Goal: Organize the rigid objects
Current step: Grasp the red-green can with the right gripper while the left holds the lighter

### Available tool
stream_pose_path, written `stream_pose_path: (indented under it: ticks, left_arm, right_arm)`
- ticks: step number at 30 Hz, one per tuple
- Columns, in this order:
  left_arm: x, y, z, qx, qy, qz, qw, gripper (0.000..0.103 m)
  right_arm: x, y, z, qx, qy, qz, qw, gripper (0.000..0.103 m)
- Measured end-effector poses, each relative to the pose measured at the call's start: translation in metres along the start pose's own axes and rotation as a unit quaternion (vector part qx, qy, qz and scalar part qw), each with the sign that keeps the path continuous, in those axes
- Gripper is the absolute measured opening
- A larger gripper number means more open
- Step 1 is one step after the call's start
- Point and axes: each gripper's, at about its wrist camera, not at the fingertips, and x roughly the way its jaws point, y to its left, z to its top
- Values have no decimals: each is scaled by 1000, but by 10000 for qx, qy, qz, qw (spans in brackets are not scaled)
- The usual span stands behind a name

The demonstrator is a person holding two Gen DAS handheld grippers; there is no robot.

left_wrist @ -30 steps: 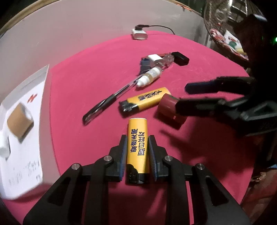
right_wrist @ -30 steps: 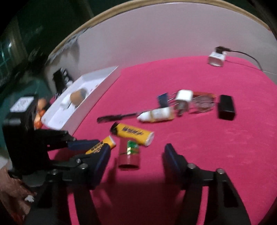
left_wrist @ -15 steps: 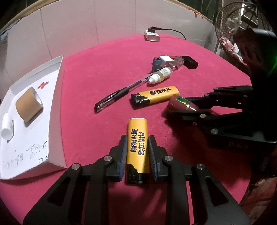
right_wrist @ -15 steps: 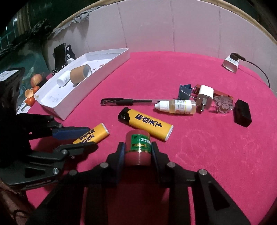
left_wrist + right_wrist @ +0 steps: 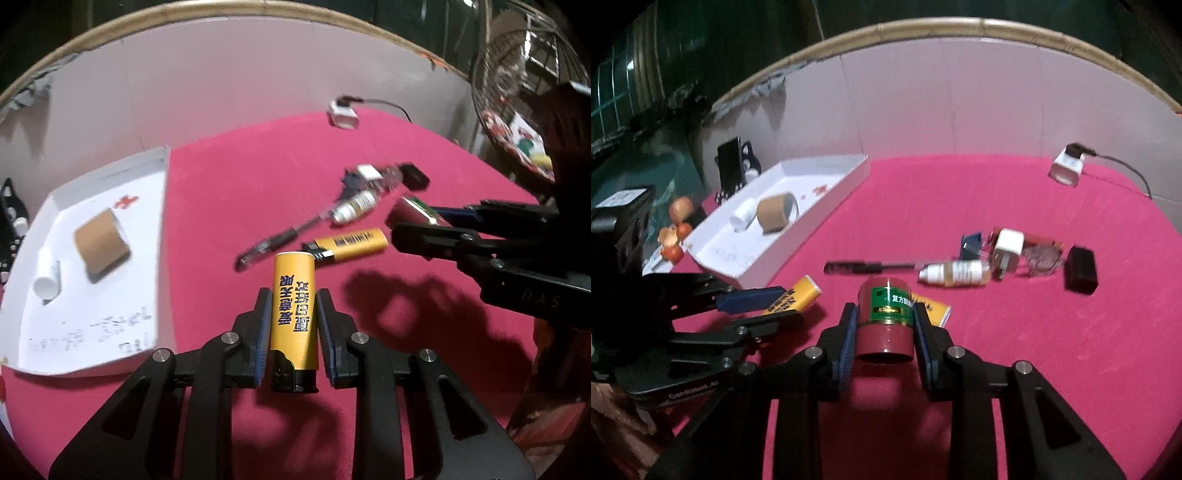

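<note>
Red cloth covers a round bench (image 5: 229, 192) backed by a pale curved wall, in a dim room. From the left wrist view, the left gripper (image 5: 293, 325) has its jaws drawn narrow onto a yellow lighter (image 5: 294, 310), which points straight ahead along the fingers, black head toward the camera. A white tray (image 5: 155, 236) lies ahead and to the left of it, near, already holding a brown tape roll (image 5: 100, 243) and a small white tube (image 5: 47, 277). To the right in the same view, the right gripper (image 5: 413, 225) carries a dark red jar (image 5: 410, 212) above a second yellow lighter (image 5: 347, 245), a pen (image 5: 280, 238) and a small dropper bottle (image 5: 356, 203) lying on the cloth. From the right wrist view, that gripper (image 5: 885, 325) has its jaws narrow and pressed on both sides of the red jar (image 5: 885, 317), whose long axis also runs forward along the fingers, open rim facing the camera. Here the tray (image 5: 846, 184) sits far off to the upper left, its long side running away diagonally, with the left gripper (image 5: 764, 306) and its lighter (image 5: 798, 295) between jar and tray. The left hand looks clearly nearer the tray, so its lighter probably goes in first; the jar would have to cross leftward past it. A white plug (image 5: 1006, 247) and black block (image 5: 1080, 269) remain loose at the right.
</note>
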Motion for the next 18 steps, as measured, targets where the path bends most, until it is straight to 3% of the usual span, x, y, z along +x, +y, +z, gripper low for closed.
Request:
stream_pose_path:
  ticks: [18]
  left_arm:
    - [-28,10,4,-289,-399,279,9984,23]
  right_arm:
    - [-18,9,10,66,-362,91,9993,29]
